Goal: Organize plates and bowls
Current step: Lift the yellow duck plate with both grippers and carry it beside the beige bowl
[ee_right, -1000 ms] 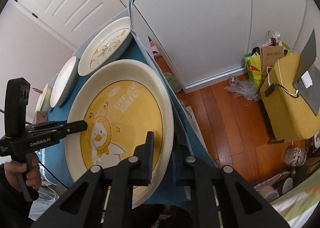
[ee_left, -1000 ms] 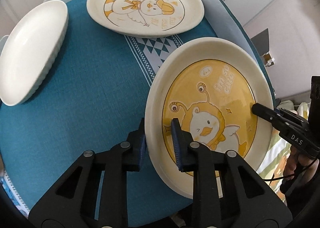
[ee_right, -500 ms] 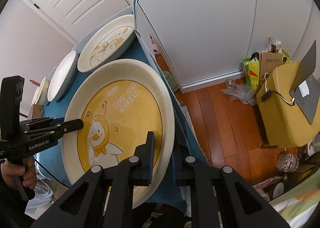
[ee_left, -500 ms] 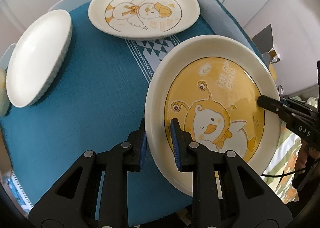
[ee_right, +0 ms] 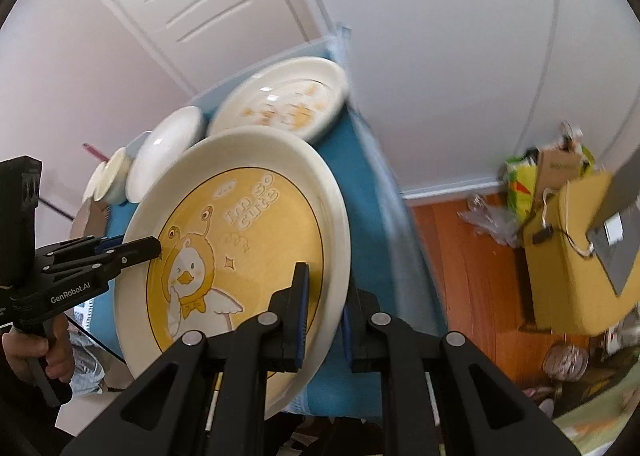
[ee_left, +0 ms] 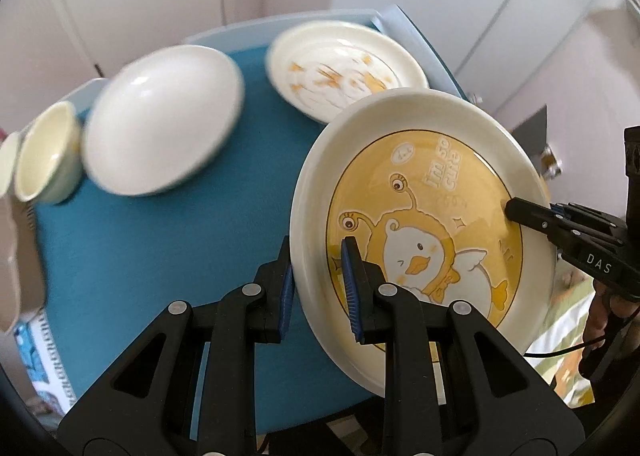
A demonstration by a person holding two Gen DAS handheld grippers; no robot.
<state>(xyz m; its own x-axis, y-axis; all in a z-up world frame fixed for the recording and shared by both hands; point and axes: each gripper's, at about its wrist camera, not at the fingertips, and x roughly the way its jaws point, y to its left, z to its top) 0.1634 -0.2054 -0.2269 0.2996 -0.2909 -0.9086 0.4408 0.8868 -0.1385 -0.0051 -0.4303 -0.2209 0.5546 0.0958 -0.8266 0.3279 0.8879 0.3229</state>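
Note:
A large cream plate with a yellow duck picture [ee_left: 432,216] is held tilted above the blue table. My left gripper [ee_left: 316,276] is shut on its left rim. My right gripper [ee_right: 324,316] is shut on its opposite rim; the plate also shows in the right wrist view [ee_right: 240,248]. A second duck plate [ee_left: 344,68] lies flat at the table's far edge, just beyond the held plate. It also shows in the right wrist view [ee_right: 284,100]. A white bowl [ee_left: 160,120] and a small cream bowl [ee_left: 44,156] stand to the left.
The blue tablecloth [ee_left: 160,256] covers the table. A cardboard piece [ee_left: 16,256] sits at the left edge. To the right of the table are a wooden floor [ee_right: 472,256], a yellow bag [ee_right: 572,248] and clutter. White doors stand behind.
Both grippers have lifted the yellow duck plate up and toward the far side. The other dishes now sit lower and blurred in view, and the small cream bowl has come into sight.

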